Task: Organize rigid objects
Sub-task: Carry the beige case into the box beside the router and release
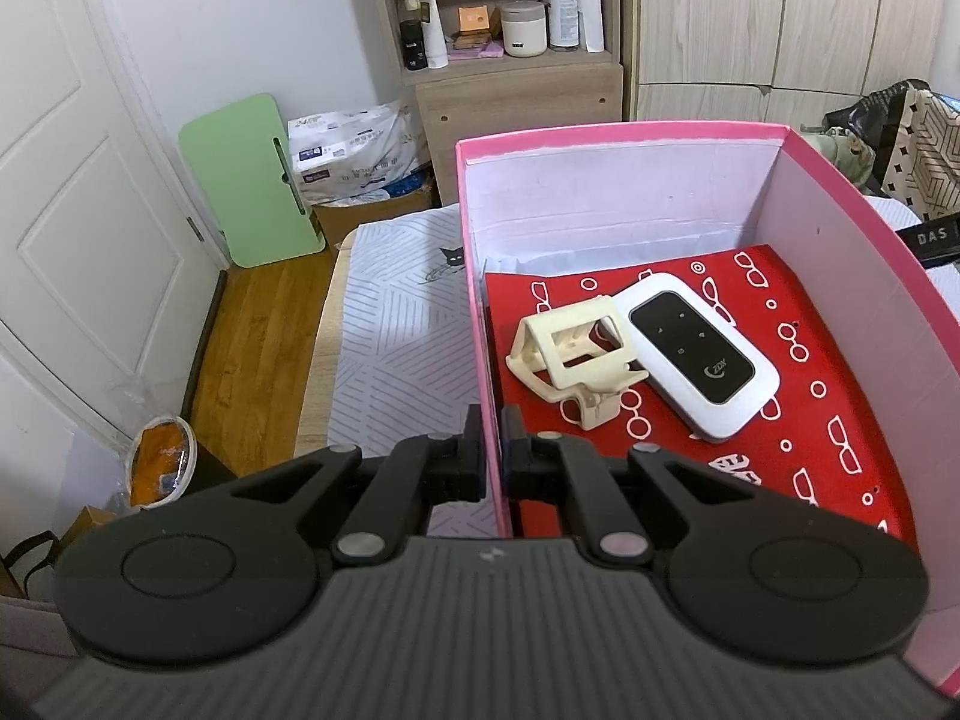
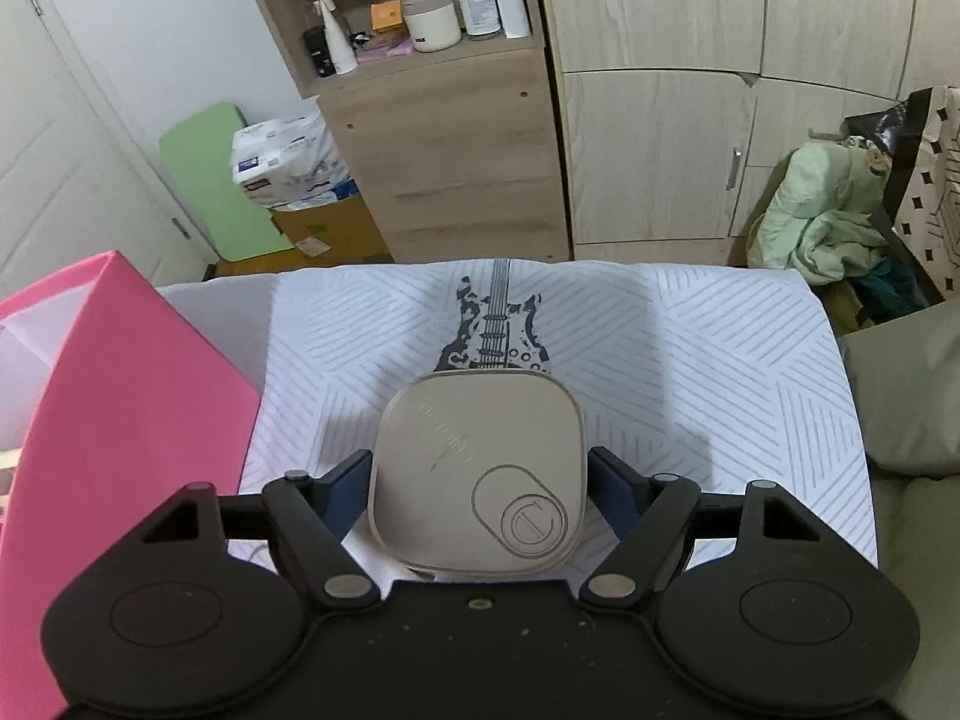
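A pink box (image 1: 630, 135) stands on the patterned cloth. In it, on a red printed sheet (image 1: 780, 396), lie a cream plastic frame (image 1: 576, 360) and a white pocket router with a black face (image 1: 696, 354). My left gripper (image 1: 493, 450) is shut on the box's left wall, one finger outside and one inside. My right gripper (image 2: 477, 474) is shut on a flat beige square device (image 2: 474, 468) and holds it over the cloth, to the right of the pink box (image 2: 126, 396).
The white striped cloth (image 2: 720, 372) with a guitar print (image 2: 495, 324) covers the table. Beyond the far edge stand a wooden shelf unit (image 2: 444, 138) with bottles and jars, wardrobe doors (image 2: 660, 150), a green board (image 1: 252, 180) and a door (image 1: 72, 210). Clothes and bags (image 2: 840, 228) lie at right.
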`<move>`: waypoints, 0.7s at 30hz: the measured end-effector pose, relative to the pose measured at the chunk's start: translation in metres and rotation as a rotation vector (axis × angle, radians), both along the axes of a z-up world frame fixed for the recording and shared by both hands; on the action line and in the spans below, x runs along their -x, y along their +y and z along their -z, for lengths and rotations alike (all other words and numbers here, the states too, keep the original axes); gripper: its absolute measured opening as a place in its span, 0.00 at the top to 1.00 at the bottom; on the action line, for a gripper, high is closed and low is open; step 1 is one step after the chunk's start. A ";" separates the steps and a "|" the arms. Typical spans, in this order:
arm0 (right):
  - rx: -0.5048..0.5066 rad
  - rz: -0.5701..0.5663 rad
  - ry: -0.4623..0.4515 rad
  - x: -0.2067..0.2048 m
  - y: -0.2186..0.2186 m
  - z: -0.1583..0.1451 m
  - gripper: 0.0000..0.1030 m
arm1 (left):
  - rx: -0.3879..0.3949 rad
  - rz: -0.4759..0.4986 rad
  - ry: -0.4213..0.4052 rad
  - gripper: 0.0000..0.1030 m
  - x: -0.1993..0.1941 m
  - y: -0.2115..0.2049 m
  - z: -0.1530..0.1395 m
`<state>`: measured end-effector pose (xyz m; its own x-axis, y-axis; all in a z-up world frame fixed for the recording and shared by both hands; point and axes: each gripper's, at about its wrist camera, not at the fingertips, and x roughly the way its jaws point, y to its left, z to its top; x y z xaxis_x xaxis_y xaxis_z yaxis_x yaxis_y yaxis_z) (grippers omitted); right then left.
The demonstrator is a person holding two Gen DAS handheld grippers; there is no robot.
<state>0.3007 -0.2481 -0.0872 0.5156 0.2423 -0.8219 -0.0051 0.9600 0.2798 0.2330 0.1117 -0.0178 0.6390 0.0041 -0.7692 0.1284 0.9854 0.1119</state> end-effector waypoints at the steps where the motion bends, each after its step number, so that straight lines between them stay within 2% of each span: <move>1: -0.054 0.014 -0.004 0.003 -0.007 -0.002 0.22 | -0.003 0.000 0.000 0.96 0.000 0.000 0.000; 5: -0.208 0.015 -0.052 0.019 -0.021 -0.025 0.22 | -0.007 0.003 -0.001 0.96 -0.001 -0.001 0.001; 8: -0.207 -0.032 -0.147 0.037 -0.012 -0.055 0.22 | -0.007 0.004 -0.001 0.96 -0.001 -0.001 0.001; 12: -0.206 -0.204 -0.246 0.062 0.025 -0.096 0.22 | 0.000 0.004 -0.002 0.96 -0.001 -0.003 0.000; 15: -0.167 -0.312 -0.290 0.072 0.064 -0.118 0.22 | -0.005 0.007 -0.002 0.96 -0.001 -0.004 0.000; 18: -0.059 -0.408 -0.313 0.067 0.105 -0.123 0.22 | -0.008 0.009 -0.002 0.96 0.000 -0.004 0.000; 21: 0.031 -0.514 -0.269 0.052 0.145 -0.117 0.22 | 0.001 0.006 -0.004 0.96 0.000 -0.004 0.000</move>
